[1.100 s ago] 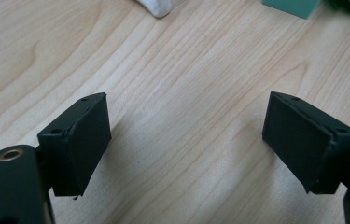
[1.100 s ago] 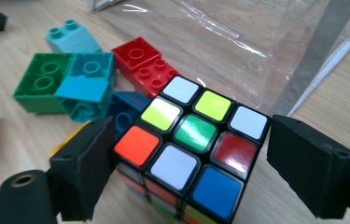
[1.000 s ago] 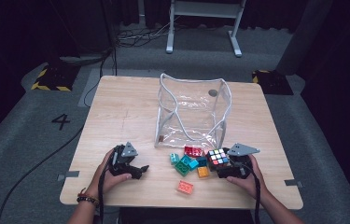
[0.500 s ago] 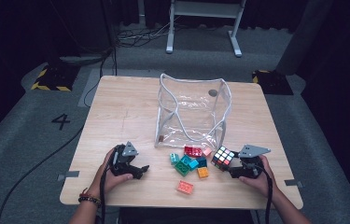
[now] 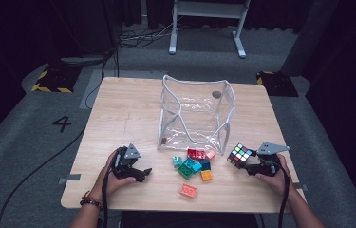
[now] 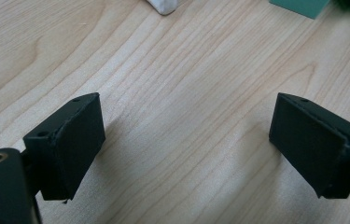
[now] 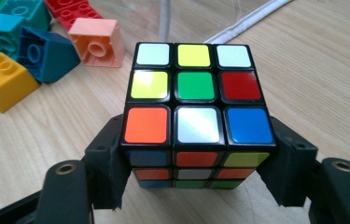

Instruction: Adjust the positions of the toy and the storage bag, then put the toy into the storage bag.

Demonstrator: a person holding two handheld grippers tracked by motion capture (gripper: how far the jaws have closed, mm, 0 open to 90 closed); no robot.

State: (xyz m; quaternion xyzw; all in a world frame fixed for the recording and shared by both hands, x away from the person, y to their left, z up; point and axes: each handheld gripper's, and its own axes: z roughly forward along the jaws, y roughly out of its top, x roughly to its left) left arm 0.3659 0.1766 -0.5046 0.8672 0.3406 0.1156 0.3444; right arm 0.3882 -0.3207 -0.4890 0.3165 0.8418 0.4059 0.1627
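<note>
While the left hand-held gripper (image 5: 140,172) rests open and empty on the tabletop (image 5: 128,114), the right hand-held gripper (image 5: 248,167) has closed its jaws on the puzzle cube (image 7: 196,109) and carried it rightward, clear of the toy bricks (image 5: 193,166). The grasp appears secure. The cube is scrambled, with glossy mixed-colour tiles, and sits near the clear bag (image 5: 194,114).

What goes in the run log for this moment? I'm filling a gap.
right gripper: shut on puzzle cube, beside bricks | left gripper: open over bare table | clear bag: upright, open
</note>
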